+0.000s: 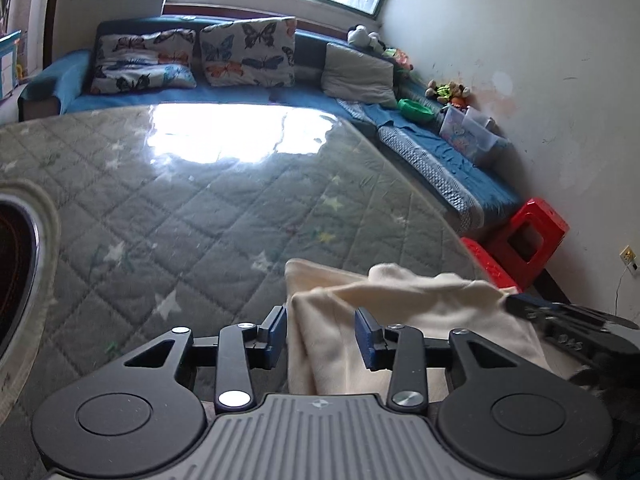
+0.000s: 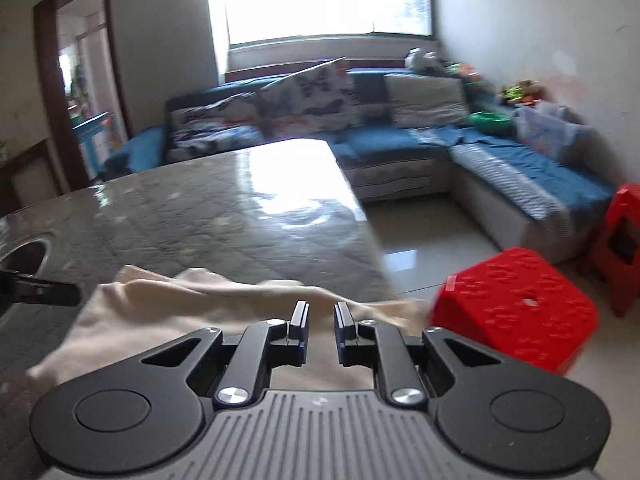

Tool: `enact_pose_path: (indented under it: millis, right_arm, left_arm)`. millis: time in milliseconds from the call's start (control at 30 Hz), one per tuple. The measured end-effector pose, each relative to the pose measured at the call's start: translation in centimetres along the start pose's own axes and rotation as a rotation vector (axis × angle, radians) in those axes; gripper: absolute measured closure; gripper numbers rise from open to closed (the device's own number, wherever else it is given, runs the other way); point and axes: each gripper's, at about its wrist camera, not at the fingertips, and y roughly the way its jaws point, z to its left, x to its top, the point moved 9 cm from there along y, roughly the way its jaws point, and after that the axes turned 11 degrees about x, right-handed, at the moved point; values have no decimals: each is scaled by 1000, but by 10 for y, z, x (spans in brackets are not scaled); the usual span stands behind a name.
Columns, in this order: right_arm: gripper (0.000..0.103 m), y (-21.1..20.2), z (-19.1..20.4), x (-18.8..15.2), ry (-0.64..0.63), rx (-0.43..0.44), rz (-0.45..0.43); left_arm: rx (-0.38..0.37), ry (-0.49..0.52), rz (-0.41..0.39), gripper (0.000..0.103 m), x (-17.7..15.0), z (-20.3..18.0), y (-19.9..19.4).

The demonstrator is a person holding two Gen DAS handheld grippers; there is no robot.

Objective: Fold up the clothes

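Hovering: left tongs [image 1: 321,332] spread over cream cloth [image 1: 400,320] | right tongs [image 2: 321,326] slightly parted, empty

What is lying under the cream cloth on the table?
The cream cloth lies on the grey quilted table cover, near the table's edge. Only that cover shows around it. Whether anything else lies beneath the folds cannot be seen; the cloth hides it.
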Motion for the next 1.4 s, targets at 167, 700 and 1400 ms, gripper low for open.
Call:
enact_pose_path:
  millis: [167, 700, 1400]
  right_arm:
    - [84, 31, 10, 5, 1, 21, 37]
    - [59, 15, 40, -9, -74, 54, 46]
    - [30, -45, 94, -73, -133, 39, 39]
  left_arm:
    - [9, 33, 9, 64, 4, -8, 17]
    - [50, 81, 17, 62, -6, -12, 26]
    - [101, 131, -51, 40, -58, 6, -34]
